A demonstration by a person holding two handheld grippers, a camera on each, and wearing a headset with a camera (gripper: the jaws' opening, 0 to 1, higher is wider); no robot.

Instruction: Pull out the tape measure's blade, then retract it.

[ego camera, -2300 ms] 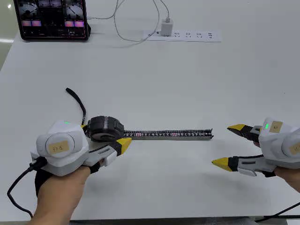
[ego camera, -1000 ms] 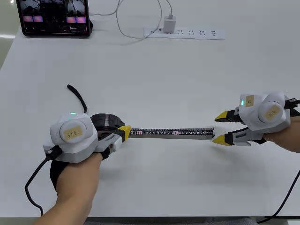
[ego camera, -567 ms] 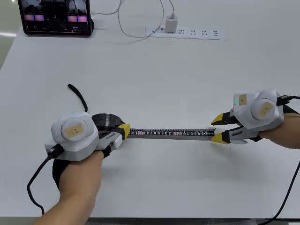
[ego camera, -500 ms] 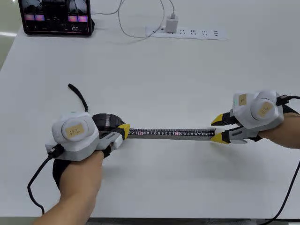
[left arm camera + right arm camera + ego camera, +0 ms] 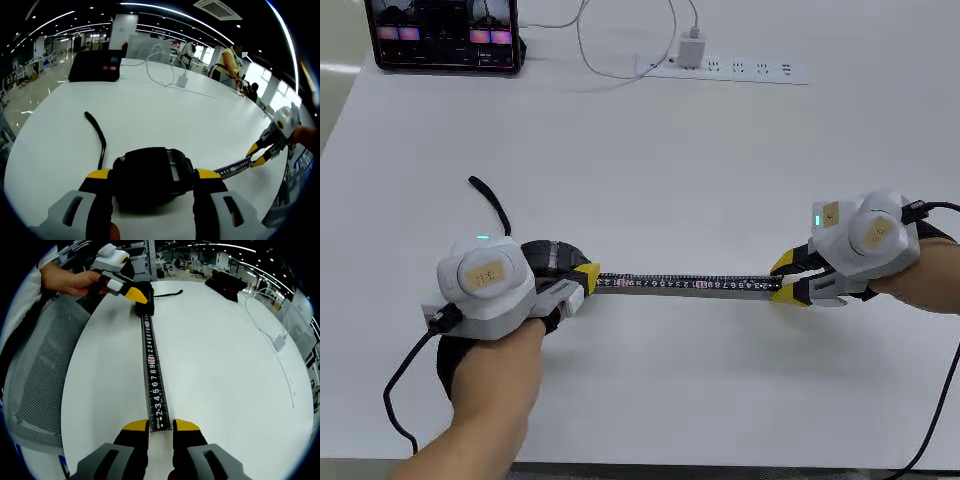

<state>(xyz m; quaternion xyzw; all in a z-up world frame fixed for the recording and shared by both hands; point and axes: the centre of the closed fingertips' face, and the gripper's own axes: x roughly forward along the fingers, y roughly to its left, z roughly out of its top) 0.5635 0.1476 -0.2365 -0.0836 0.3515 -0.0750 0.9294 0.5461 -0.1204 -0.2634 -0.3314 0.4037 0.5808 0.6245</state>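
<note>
The left gripper (image 5: 152,176) has the tape measure (image 5: 548,258) clamped by its black case, jaws pressed on either side of it, case sitting on the white table (image 5: 720,150) with its wrist strap (image 5: 490,203) trailing away behind. The blade (image 5: 685,284) runs out flat along the table, straight to the right gripper (image 5: 161,426), and there its jaws are drawn narrow, pinching the blade's free end between the yellow tips. A couple of seconds back that right gripper sat wide open, well clear of the blade's end; now it has come in and closed on it. The blade's length looks unchanged.
</note>
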